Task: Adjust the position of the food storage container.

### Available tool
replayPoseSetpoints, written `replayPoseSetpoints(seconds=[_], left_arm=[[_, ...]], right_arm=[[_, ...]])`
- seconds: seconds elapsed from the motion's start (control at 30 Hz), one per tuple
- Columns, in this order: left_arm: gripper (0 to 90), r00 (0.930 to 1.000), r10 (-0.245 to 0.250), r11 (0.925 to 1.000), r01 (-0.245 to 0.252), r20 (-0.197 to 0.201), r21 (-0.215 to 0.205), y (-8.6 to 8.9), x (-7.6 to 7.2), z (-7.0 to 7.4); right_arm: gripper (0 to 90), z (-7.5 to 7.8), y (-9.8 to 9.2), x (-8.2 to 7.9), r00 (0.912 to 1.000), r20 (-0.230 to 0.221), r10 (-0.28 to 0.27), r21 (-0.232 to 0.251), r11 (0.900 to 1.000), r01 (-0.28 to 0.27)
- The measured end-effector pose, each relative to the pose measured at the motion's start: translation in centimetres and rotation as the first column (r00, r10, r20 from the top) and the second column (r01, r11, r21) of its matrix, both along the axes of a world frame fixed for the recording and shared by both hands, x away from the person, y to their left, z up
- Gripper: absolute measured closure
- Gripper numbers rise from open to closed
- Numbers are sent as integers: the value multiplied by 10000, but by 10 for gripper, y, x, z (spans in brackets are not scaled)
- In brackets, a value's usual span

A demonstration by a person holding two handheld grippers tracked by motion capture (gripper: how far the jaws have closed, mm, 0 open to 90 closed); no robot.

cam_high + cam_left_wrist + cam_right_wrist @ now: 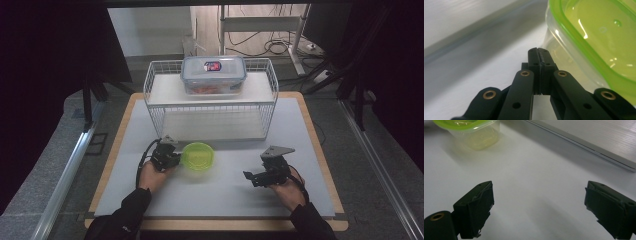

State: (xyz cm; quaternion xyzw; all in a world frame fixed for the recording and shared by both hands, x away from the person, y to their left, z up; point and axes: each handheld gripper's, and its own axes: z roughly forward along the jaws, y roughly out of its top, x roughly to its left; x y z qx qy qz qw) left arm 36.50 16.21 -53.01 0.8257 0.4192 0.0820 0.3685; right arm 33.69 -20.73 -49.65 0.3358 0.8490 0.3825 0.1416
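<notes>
The left gripper [539,51] is closed on nothing, right beside the green-lidded container [198,155] on the tabletop [225,190]. The right gripper [539,207] is held wide apart. Pushed like that, the container could easily be skidded or tipped instead of gripped.

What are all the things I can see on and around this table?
Green-lidded container: one, clear with a lime-green lid, on the mat in front of the rack.
Wire rack: one, white, two shelves, at the far side of the mat.
Lidded box: one, clear with a bluish-grey lid and a red label, on the rack's top shelf; something orange inside.
Mat: one, pale grey, covering the wooden table.
Left hand-held gripper: one, black, jaws shut, close beside the green-lidded container.
Right hand-held gripper: one, black, jaws open over bare mat.
Hands: two, dark sleeves, at the near edge.
</notes>
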Motion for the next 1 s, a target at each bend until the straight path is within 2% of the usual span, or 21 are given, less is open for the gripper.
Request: replayPoseSetpoints(seconds=[0.2, 0.37, 0.4, 0.57, 0.7, 0.8, 1.0], left_arm=[[898, 9993, -354, 9994, 354, -101, 7, -15, -7, 1], [897, 9974, -708, 9969, 712, -131, 335, -23, -12, -1], [897, 9977, -650, 9977, 653, -171, 168, -24, -13, -1], [897, 9961, -849, 9964, 850, -251, 22, -31, -20, -1], [896, 9928, -1172, 9930, 1175, -262, 129, -40, -24, -1], [880, 9925, -1219, 9918, 1223, -131, 378, -41, -27, -1], [783, 9957, -829, 9940, 797, 413, 746, -25, -37, 8]], right_arm=[[87, 0, 0, 0, 10000, -3, -28, 4, 10000, 28], [87, 0, -1, 0, 10000, -30, -32, -13, 10000, 32], [87, 0, -1, 0, 10000, -29, -33, -16, 10000, 33], [87, 0, -1, 0, 10000, -15, -33, 2, 10000, 33], [87, 0, -1, 0, 10000, -18, -24, -16, 10000, 24], [87, 0, -1, 0, 10000, -5, -23, -13, 10000, 23], [86, 0, -3, 1, 9999, -102, -49, 105, 9999, 50]])
